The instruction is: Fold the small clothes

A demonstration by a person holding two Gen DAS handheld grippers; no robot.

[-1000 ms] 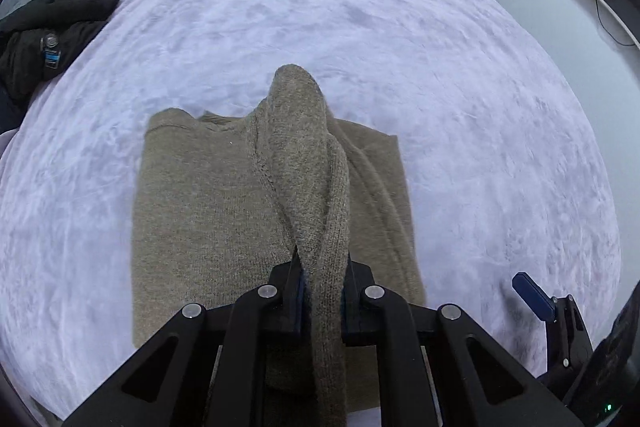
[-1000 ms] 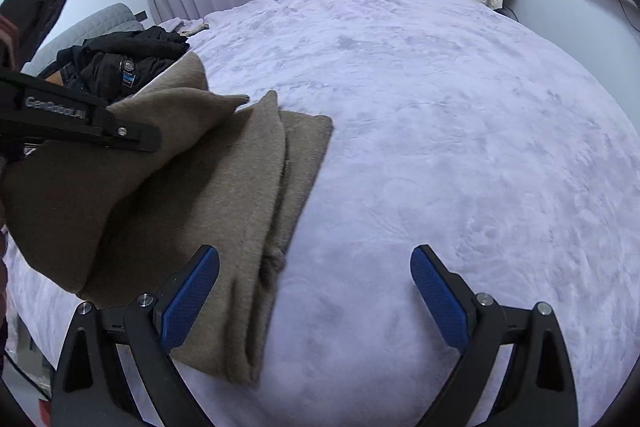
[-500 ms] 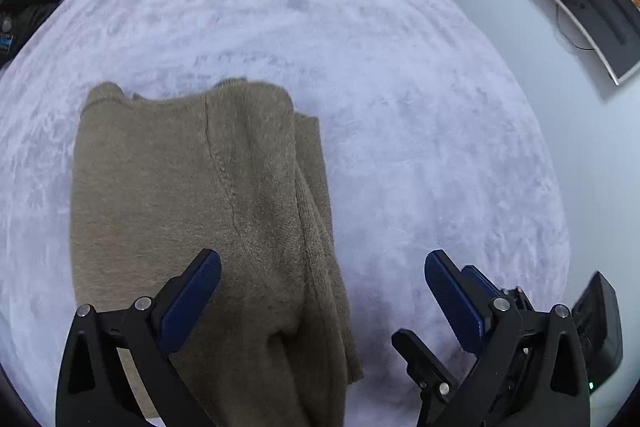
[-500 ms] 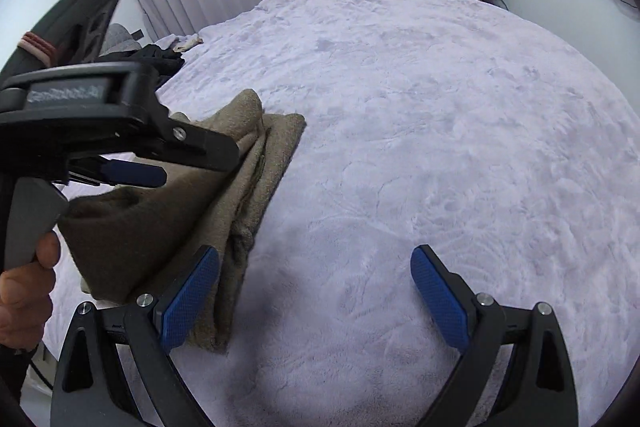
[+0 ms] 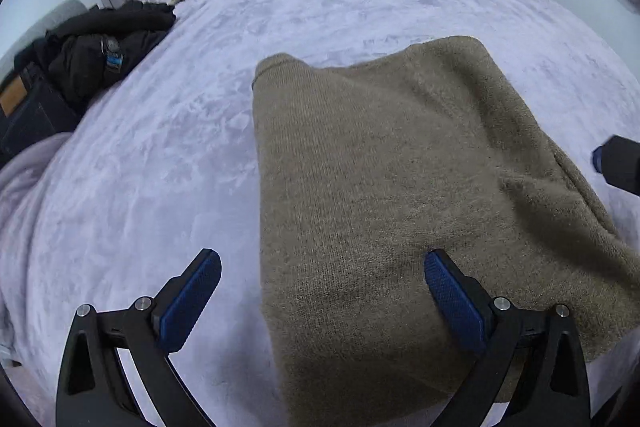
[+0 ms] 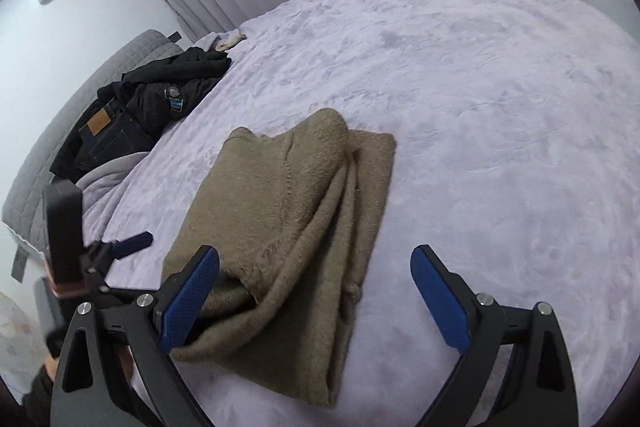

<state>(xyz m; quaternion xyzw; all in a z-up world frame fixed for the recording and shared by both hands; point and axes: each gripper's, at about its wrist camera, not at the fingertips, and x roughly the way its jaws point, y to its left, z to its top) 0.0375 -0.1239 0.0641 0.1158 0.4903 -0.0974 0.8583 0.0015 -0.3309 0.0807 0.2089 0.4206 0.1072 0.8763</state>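
1. Bed [image 6: 500, 107]: lilac plush cover, fills most of both views and bears everything else.
2. Sweater [image 6: 288, 227]: olive-brown knit, lying on the bed near its front edge, partly folded, with a loose ridge of doubled fabric running from 12 to 6 o'clock down its right half. In the left wrist view it [image 5: 400, 195] occupies the centre and the 3 o'clock side. Judged soft, limp, light and fuzzy; it should not slip between the pads but will sag and drag if lifted by one point. Best hold is judged to be a doubled edge or a corner at the near hem, around 6 o'clock, one point per gripper.
3. Dark clothes pile [image 6: 152, 111]: at 10 o'clock, well apart from the sweater.
4. Right gripper [image 6: 316, 303]: jaws spread wide, empty, poised over the near hem; its left pad is just beside the fabric, contact uncertain.
5. Left gripper [image 5: 320, 301]: jaws spread wide, holding nothing, straddling the sweater's left edge.
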